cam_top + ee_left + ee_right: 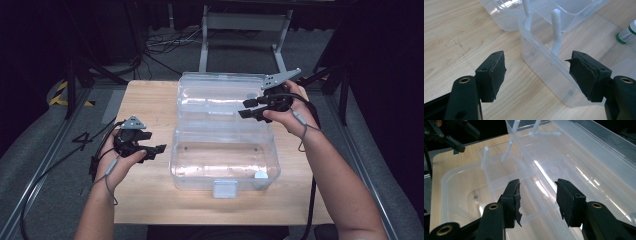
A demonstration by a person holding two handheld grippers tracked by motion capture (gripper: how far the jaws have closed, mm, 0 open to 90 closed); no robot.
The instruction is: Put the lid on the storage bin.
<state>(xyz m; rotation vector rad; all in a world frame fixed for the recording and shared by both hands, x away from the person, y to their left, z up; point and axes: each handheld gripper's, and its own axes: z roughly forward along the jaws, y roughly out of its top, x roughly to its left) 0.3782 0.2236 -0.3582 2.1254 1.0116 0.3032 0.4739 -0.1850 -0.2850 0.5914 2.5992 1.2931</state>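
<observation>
Two grippers flank an open clear plastic box (225, 155) mid-worktop (145, 105) in the high view; left gripper (537, 72) view: fingers released beside the box wall, small bottle (627, 32) inside; right gripper (537, 200) view: fingers released, empty, above the lid tray (579, 160).

A clear plastic box (225, 160) is sitting open in the middle of the wooden surface (145, 100), its lid (222, 95) lying back on the far side. A small white bottle with a green cap (627, 33) is lying inside the box near its right end.
</observation>
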